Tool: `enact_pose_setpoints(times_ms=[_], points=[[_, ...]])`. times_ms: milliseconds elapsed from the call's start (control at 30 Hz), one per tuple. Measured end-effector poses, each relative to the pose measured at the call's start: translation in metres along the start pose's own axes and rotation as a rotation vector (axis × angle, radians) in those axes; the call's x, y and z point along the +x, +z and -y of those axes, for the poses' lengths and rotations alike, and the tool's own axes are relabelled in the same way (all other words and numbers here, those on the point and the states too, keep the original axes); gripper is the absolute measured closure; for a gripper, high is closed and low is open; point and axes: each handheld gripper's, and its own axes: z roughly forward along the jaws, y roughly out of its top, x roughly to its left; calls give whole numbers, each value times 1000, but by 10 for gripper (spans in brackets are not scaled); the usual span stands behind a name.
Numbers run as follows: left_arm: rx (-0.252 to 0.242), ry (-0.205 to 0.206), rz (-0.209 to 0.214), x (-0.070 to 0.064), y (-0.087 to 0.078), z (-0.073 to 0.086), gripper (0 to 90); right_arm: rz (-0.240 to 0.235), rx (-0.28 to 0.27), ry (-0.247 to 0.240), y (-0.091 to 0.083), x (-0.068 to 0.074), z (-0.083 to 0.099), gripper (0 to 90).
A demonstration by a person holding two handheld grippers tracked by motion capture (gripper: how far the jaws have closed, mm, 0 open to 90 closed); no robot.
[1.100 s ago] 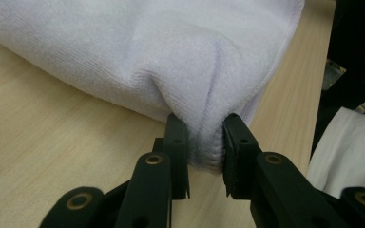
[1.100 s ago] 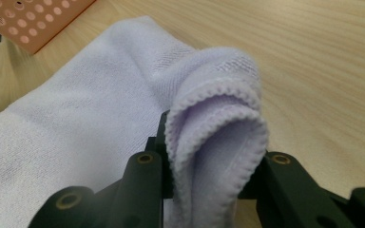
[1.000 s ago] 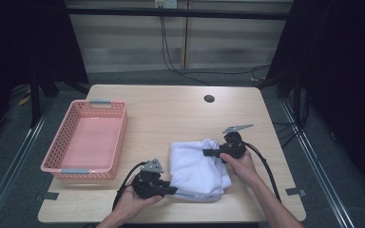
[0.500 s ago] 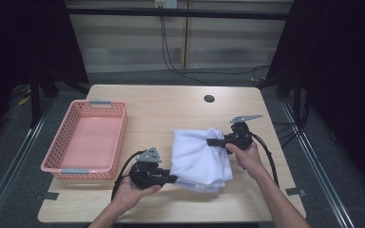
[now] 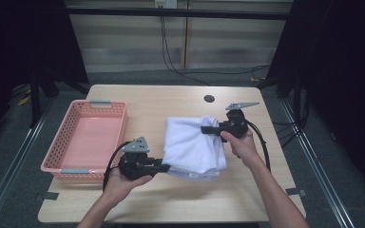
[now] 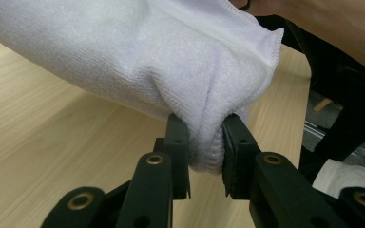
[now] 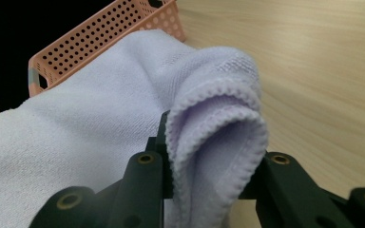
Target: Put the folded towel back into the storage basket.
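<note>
White towel (image 5: 192, 145) in both claws; pink basket (image 5: 88, 137) beside, per high view.

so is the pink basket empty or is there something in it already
Empty. The high view shows the pink basket's bare floor; the white towel lies on the table beside it, pinched by both grippers.

The white terry-cloth towel (image 5: 192, 147) looked soft and matt, with a fine looped nap and a stitched, ribbed hem. The pale wooden bench (image 5: 171, 102) had a smooth, low-sheen surface with a faint straight grain. The pink perforated plastic basket (image 5: 69, 164) appeared slightly glossy, with grey handle pieces at its ends. The left gripper (image 6: 204, 156) and the right gripper (image 7: 209, 156) had matt black plastic jaws set with dull brass-coloured metal rivets.
</note>
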Motion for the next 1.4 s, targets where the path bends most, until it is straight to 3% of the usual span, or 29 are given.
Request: enact_pose_setpoints(times_ms=[233,500,867,1400], points=[[-14,-31,4,14,-15,0,758,-15,3,-4,14,3,-13,707],[-35,-48,-28,29,-33,-4,759,-26,1,-21,28,7,-35,707],[-80,-56,-65,33,-57,-5,760,-43,2,-42,43,17,-57,708],[-148,-101,-111,46,-92,5,761,-83,18,-66,75,34,-88,709]])
